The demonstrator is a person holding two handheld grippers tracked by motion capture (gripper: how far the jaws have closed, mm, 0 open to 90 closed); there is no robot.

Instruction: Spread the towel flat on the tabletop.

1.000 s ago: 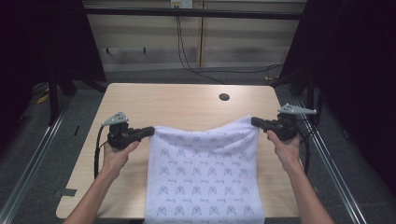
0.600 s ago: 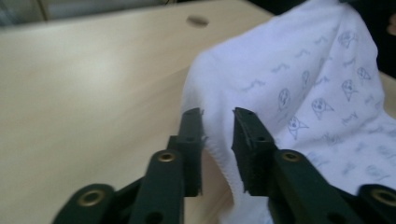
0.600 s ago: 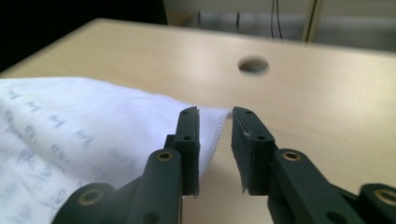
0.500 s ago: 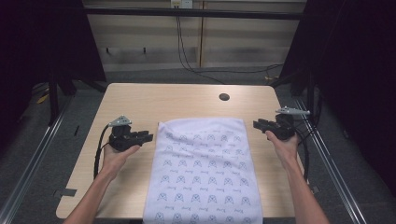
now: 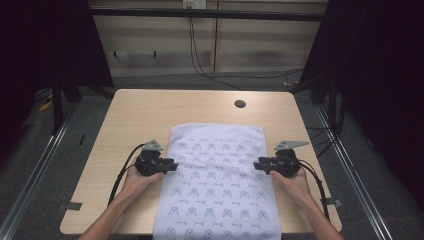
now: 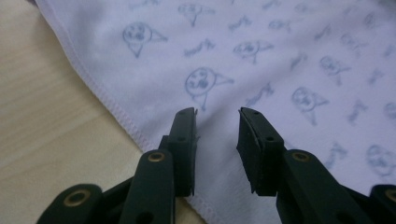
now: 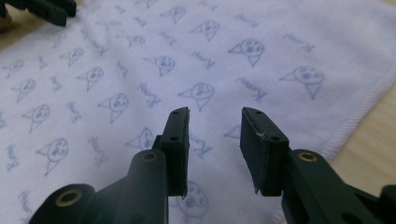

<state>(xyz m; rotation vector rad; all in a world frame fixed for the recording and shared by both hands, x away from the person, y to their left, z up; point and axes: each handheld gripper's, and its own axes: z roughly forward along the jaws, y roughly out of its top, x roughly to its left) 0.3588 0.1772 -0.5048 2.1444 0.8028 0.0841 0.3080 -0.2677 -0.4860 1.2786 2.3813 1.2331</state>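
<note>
Both claws dropped nearer; towel lies flat between left claw and right claw, both open, empty.

I work in what looks like a lab or recording bay, not a home. My wooden table stands alone on grey carpet, with metal rails running along the floor on both sides. Black curtains close off both flanks (they swallow most of the light). Behind the table, loose cables hang down a plain panelled wall beneath a dark crossbar and trail over the floor.
</note>
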